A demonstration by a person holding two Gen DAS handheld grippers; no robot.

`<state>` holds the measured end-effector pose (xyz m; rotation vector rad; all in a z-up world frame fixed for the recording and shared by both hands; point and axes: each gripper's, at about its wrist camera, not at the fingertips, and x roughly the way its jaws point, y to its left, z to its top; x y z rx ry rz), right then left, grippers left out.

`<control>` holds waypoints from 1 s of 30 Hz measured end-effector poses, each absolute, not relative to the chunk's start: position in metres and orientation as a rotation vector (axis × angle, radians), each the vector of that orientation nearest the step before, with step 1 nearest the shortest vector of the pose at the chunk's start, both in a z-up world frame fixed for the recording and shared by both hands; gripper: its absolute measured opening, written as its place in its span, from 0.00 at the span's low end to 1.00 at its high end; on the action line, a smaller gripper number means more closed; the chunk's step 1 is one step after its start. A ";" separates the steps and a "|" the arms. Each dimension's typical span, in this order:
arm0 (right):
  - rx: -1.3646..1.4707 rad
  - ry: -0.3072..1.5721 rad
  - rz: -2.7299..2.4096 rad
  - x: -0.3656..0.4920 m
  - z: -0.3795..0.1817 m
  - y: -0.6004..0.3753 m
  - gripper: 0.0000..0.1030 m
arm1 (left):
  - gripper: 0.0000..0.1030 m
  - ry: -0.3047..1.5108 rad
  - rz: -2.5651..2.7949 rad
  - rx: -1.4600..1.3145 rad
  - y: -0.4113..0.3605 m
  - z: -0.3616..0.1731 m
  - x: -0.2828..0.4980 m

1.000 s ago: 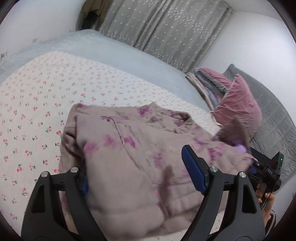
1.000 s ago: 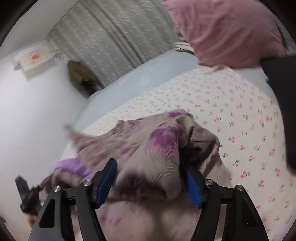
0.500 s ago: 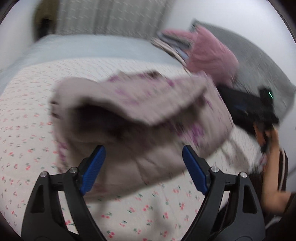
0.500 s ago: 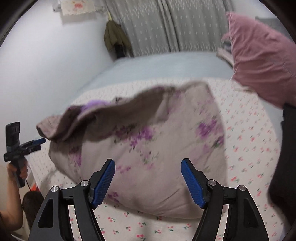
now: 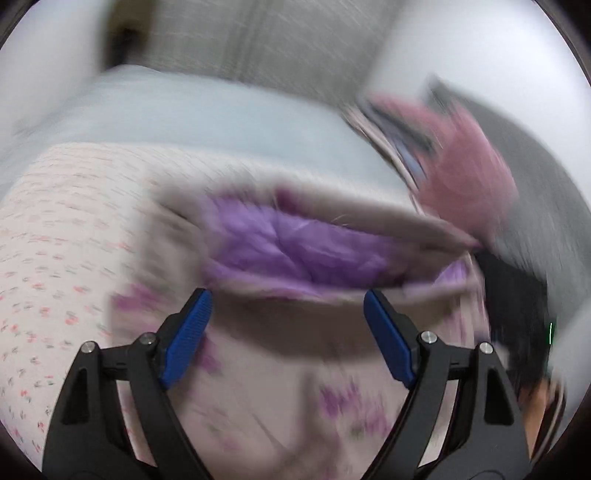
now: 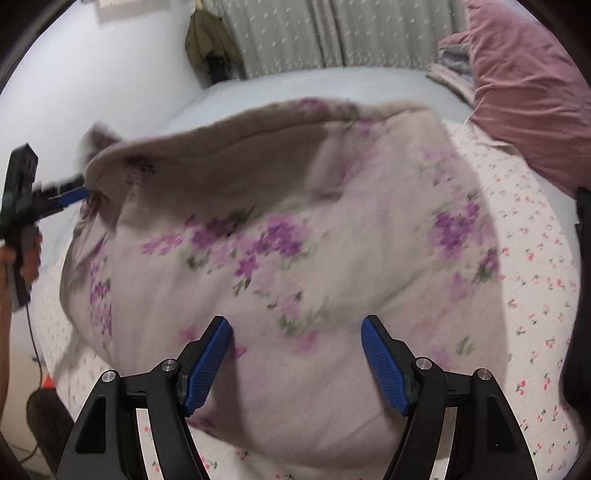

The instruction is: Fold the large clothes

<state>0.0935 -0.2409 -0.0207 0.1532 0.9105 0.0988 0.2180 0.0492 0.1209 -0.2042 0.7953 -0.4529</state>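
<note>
A padded beige jacket with purple flowers [image 6: 295, 236] lies spread on the cherry-print bed sheet [image 6: 532, 258]. In the blurred left wrist view its purple lining [image 5: 295, 251] shows at an open edge. My left gripper [image 5: 284, 332] is open and empty, close over the jacket. My right gripper [image 6: 295, 354] is open and empty above the jacket's near part. The left gripper also shows in the right wrist view [image 6: 70, 194], at the jacket's far left corner; whether it touches the cloth there I cannot tell.
A pink pillow [image 6: 528, 81] and folded bedding lie at the bed's head on the right. A pale blue blanket [image 6: 314, 85] covers the far side. Grey curtains [image 6: 325, 33] and a hanging dark garment [image 6: 210, 40] are behind. A cable and dark object [image 6: 44, 417] are on the floor at left.
Both grippers opened and let go of the jacket, which dropped and spread on the bed. The left wrist view swings fast and is blurred, now showing the purple lining.
</note>
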 end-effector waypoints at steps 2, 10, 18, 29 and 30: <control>0.159 0.881 0.053 0.091 -0.017 -0.249 0.73 | 0.83 0.737 -0.403 -0.227 0.060 0.132 0.211; 0.325 0.746 -0.111 0.084 -0.007 -0.312 0.73 | 0.91 0.809 -0.299 -0.058 0.081 0.074 0.197; 0.341 0.755 -0.207 0.135 -0.024 -0.344 0.72 | 0.89 0.986 -0.344 -0.256 0.099 0.019 0.235; 0.216 0.435 -0.110 0.141 0.046 -0.304 0.19 | 0.15 0.636 -0.455 -0.275 0.069 0.105 0.216; 0.206 0.407 -0.113 0.143 0.055 -0.303 0.19 | 0.15 0.592 -0.452 -0.293 0.074 0.117 0.215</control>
